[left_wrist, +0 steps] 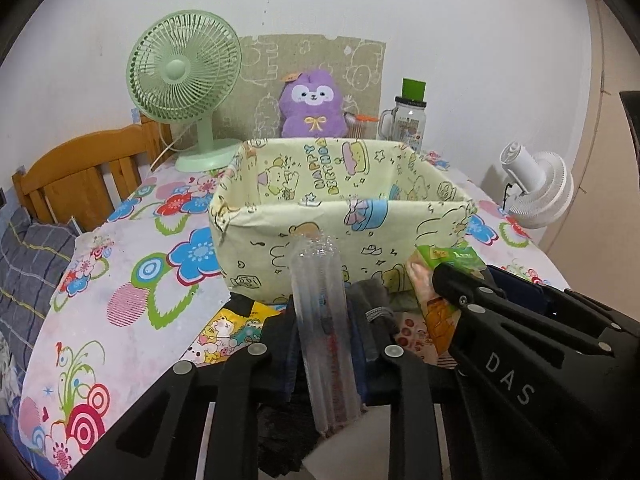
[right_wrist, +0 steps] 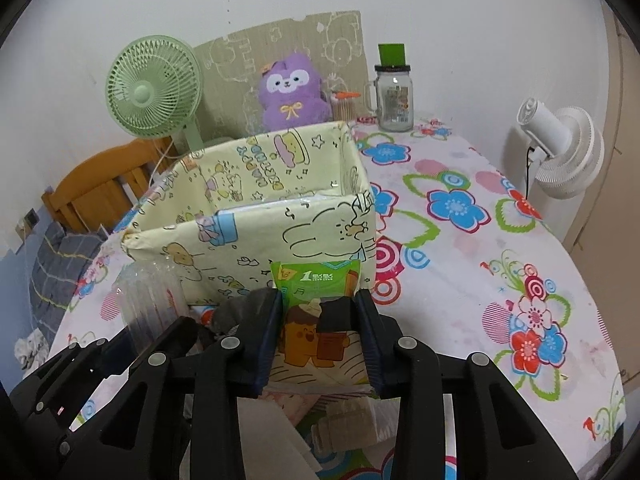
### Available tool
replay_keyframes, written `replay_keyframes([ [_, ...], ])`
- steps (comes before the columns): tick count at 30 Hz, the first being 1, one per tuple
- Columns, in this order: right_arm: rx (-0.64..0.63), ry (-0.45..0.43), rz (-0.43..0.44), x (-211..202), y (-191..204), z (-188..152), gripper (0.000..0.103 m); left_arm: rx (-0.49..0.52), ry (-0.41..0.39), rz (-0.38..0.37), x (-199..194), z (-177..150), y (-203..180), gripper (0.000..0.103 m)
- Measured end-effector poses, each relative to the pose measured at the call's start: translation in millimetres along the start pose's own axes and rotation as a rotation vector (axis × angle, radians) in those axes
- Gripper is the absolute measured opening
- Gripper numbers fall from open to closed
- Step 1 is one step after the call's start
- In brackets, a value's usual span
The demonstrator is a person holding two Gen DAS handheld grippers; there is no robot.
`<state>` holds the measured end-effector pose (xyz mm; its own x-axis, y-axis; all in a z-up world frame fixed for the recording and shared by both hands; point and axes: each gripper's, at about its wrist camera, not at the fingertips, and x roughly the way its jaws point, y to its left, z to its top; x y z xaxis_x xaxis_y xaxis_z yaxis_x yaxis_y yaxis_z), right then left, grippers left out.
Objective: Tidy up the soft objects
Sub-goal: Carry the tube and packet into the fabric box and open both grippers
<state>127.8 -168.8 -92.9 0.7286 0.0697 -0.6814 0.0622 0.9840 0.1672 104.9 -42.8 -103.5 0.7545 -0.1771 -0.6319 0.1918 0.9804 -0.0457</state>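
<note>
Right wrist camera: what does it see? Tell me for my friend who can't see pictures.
The right gripper squeezes a green tissue pack in front of a yellow cartoon-print fabric box on a flowered tablecloth. Behind stand a green fan, a purple plush toy and a glass jar.

Background clutter on and around the floral tablecloth [right_wrist: 460, 240]

Green desk fan [left_wrist: 182, 76] stands at back left, doodled cardboard sheet [left_wrist: 360, 64] leans on the wall behind it. Glass mason jar [right_wrist: 394, 98] with a green-topped lid stands at back right, beside a toothpick holder [right_wrist: 344, 108]. White fan [right_wrist: 560, 148] is off the table's right edge, wooden headboard [left_wrist: 80, 176] and plaid bedding [left_wrist: 24, 272] to the left.
</note>
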Motion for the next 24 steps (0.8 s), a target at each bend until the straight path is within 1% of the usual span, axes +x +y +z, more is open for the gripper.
replay_keyframes([
  [11,-0.007,-0.070,0.003,-38,3,8,0.040,0.007,-0.053,-0.011,-30,11,-5,0.020],
  [18,-0.014,-0.122,-0.012,-69,6,14,0.040,0.034,-0.108,-0.004,-55,18,-12,0.020],
  [24,-0.017,-0.158,-0.011,-90,10,17,0.040,0.039,-0.140,-0.004,-75,23,-13,0.020],
])
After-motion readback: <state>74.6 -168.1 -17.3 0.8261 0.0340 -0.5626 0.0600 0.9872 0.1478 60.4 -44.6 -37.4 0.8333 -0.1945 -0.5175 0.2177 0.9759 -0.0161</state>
